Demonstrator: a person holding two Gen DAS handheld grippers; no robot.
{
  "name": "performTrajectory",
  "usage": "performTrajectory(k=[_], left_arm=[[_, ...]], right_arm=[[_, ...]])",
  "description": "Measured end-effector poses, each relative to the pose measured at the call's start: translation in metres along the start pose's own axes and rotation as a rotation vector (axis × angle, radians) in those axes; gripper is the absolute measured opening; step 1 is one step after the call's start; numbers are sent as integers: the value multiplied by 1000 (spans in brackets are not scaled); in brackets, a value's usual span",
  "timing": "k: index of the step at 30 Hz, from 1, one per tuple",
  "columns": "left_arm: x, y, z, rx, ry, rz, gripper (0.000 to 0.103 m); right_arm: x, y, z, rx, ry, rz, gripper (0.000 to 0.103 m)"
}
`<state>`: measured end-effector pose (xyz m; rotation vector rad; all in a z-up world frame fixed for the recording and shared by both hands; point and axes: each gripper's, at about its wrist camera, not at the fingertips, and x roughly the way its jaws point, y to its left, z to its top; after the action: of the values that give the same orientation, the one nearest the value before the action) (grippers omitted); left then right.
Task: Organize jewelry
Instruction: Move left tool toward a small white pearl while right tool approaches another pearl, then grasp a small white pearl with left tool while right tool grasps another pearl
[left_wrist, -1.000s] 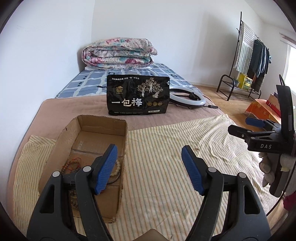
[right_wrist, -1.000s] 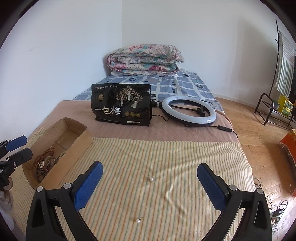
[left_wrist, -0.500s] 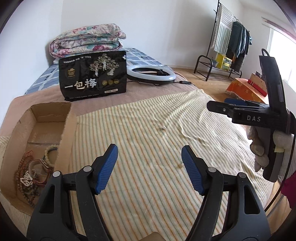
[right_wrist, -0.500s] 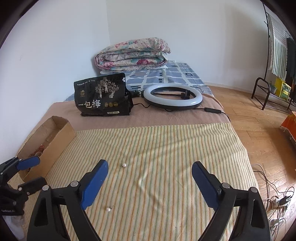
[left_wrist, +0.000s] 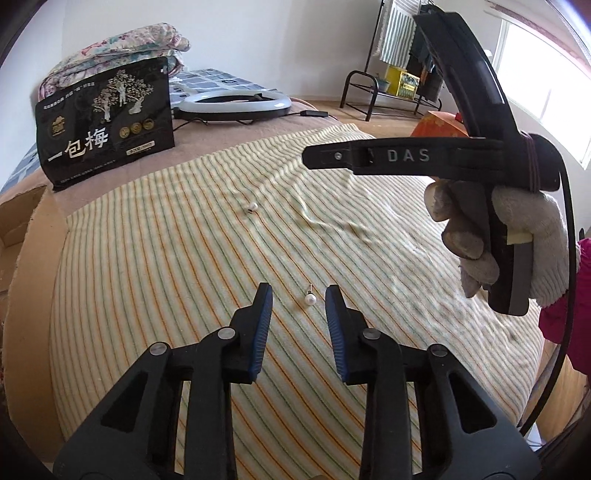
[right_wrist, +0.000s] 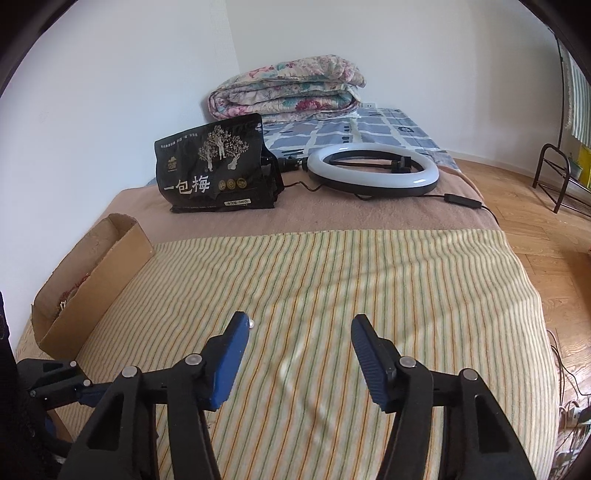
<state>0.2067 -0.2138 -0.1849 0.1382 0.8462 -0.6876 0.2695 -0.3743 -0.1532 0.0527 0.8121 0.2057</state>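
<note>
Two pearl earrings lie on the striped cloth (left_wrist: 184, 295). The near earring (left_wrist: 309, 300) sits between the fingertips of my left gripper (left_wrist: 298, 295), whose jaws are closing; the pads do not touch it. The far earring (left_wrist: 252, 207) lies further up the cloth. In the right wrist view that earring (right_wrist: 251, 324) peeks out at the inner edge of one fingertip of my right gripper (right_wrist: 301, 321), whose jaws are closing on nothing. A gloved hand (left_wrist: 517, 229) holds the right gripper above the cloth. The cardboard box (right_wrist: 92, 280) at the left holds bead bracelets (right_wrist: 70, 295).
A black snack bag (right_wrist: 218, 170) and a ring light (right_wrist: 373, 170) with its cable lie behind the cloth. A folded quilt (right_wrist: 288, 88) is against the wall. The bed's right edge drops to wooden floor (right_wrist: 546, 229), where a clothes rack (left_wrist: 399, 66) stands.
My left gripper swung right from over the box and came down to the near earring, its jaws narrowing. My right gripper also sank toward the cloth with its jaws narrowing.
</note>
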Motion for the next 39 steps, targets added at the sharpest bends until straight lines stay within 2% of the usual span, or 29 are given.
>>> performTrajectory(k=[5, 10, 11, 16, 23, 29, 39], left_arm=[[19, -6, -2, 41, 35, -3, 22], [30, -11, -4, 72, 58, 15, 19], [32, -12, -4, 78, 63, 32, 15], [36, -10, -5, 71, 71, 73, 7], [35, -3, -5, 75, 70, 133, 7], [32, 10, -5, 49, 69, 149, 7], [24, 28, -8, 0, 67, 156, 7]], right_arm=[[17, -3, -3, -2, 21, 20, 51], [25, -8, -5, 6, 31, 25, 50], [26, -8, -6, 7, 32, 26, 49], [30, -3, -5, -5, 40, 45, 46], [45, 10, -3, -42, 61, 78, 41], [61, 23, -5, -75, 93, 106, 36], [77, 38, -6, -129, 126, 76, 27]])
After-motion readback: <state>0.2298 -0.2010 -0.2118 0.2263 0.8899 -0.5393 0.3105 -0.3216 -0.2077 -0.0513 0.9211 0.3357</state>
